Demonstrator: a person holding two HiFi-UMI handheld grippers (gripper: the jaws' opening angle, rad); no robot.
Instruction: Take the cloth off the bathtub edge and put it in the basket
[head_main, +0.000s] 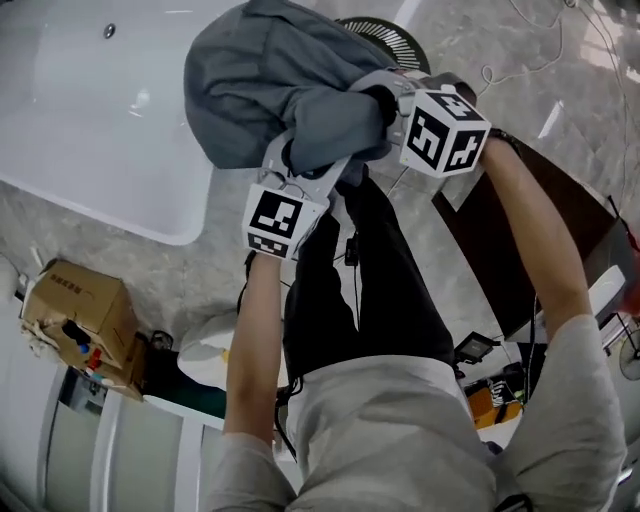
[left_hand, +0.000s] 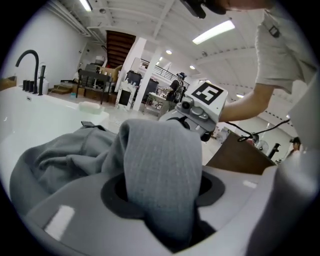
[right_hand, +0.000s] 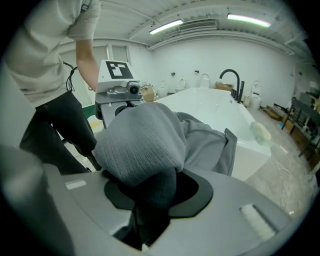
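Beside white bathtub (head_main: 90, 110), left claw (left_hand: 160, 210), right claw (right_hand: 150, 200) pinch bunched, seemingly ribbed grey cloth (head_main: 270, 80).

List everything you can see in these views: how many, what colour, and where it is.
cloth: one, grey, bunched, held up beside the bathtub
bathtub: one, white, upper left of the head view
faucet: one, black, at the bathtub's far end
basket: one, dark, top of the head view, partly behind the cloth
cardboard box: one, brown, lower left of the head view
panel: one, dark brown, at the right
left tool: one, grey, shut on the cloth
right tool: one, grey, shut on the cloth
forearms: two, bare, behind the tools
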